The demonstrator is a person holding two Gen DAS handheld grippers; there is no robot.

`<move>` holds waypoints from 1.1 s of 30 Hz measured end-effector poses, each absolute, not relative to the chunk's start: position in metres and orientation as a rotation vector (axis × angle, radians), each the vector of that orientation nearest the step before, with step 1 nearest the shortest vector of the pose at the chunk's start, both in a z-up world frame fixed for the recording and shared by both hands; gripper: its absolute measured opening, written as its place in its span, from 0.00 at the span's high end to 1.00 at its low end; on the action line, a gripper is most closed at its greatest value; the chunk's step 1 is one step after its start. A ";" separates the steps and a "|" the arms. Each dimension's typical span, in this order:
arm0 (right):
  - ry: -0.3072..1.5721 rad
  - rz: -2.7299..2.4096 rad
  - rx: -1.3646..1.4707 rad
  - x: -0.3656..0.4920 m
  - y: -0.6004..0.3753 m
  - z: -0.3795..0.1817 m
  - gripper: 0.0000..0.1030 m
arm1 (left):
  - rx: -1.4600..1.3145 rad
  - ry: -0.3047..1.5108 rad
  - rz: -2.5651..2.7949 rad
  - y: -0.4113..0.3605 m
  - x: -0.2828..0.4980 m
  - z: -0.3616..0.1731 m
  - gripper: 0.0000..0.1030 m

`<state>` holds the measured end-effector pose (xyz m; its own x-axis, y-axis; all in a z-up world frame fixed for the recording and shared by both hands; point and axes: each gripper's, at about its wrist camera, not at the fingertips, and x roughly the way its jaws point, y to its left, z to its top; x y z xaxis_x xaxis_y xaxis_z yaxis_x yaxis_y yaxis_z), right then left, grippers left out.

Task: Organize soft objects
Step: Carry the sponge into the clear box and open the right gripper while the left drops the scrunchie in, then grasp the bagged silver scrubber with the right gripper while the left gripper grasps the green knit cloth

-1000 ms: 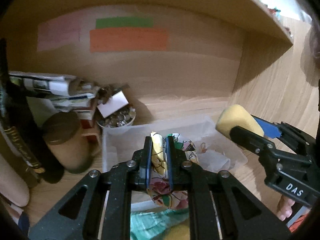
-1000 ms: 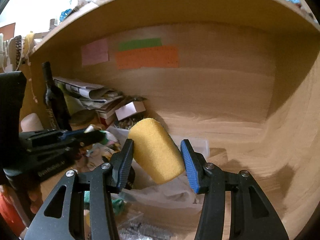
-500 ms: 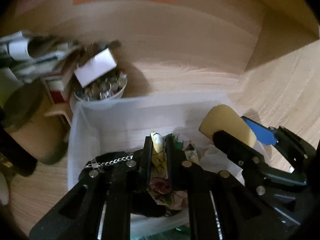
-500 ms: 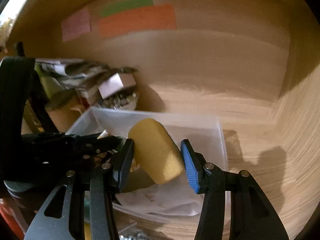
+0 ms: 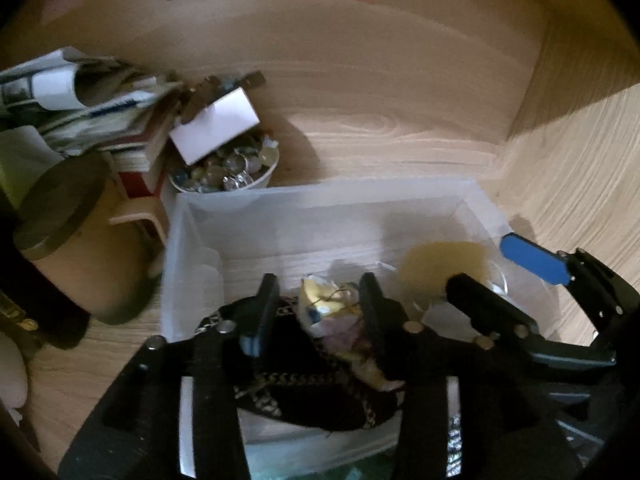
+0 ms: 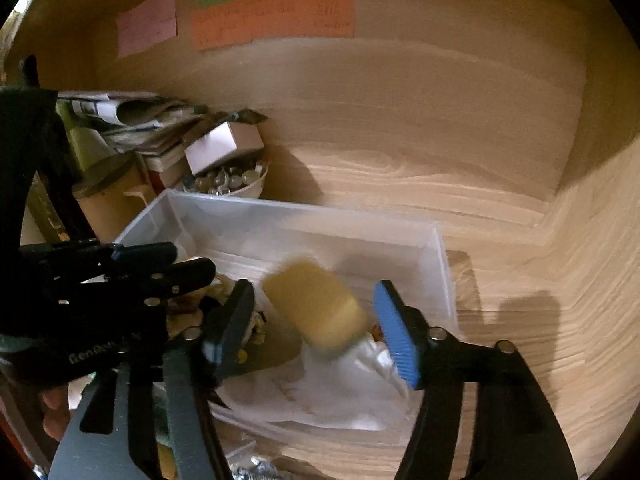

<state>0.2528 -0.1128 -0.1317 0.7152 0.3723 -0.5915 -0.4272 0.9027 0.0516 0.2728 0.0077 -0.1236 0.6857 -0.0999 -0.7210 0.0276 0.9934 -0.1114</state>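
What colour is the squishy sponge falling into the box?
Yellow. The soft foam sponge shows best in the right wrist view.

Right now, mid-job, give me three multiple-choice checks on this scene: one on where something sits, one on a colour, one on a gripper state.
1. Where is the yellow sponge?
A. On the paper stack
B. Over the clear plastic bin
C. In the white bowl

2. What colour are the right gripper pads?
A. Blue
B. Red
C. Green

3. What state is the left gripper in?
A. Shut on the patterned cloth
B. Shut on the sponge
C. Open

Answers:
1. B, the sponge shows within the bin's walls.
2. A, the pad facing the sponge is bright blue.
3. C, its jaws stand apart beside the patterned cloth.
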 end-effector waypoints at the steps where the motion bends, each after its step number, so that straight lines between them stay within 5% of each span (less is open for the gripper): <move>1: 0.626 0.447 -0.088 0.250 -0.115 -0.129 0.36 | -0.091 0.800 -0.070 0.008 0.269 -0.120 0.53; 13: 0.522 0.485 -0.056 0.203 -0.145 -0.096 0.31 | -0.022 0.636 -0.075 0.012 0.209 -0.074 0.32; 19: 0.497 0.507 -0.075 0.173 -0.147 -0.096 0.25 | 0.003 0.600 -0.085 0.017 0.174 -0.072 0.10; 21: 0.493 0.512 -0.078 0.164 -0.147 -0.100 0.19 | 0.009 0.606 -0.092 0.020 0.166 -0.076 0.09; 33: 0.723 0.555 -0.094 0.150 -0.130 -0.168 0.20 | -0.008 0.799 -0.072 0.038 0.152 -0.142 0.09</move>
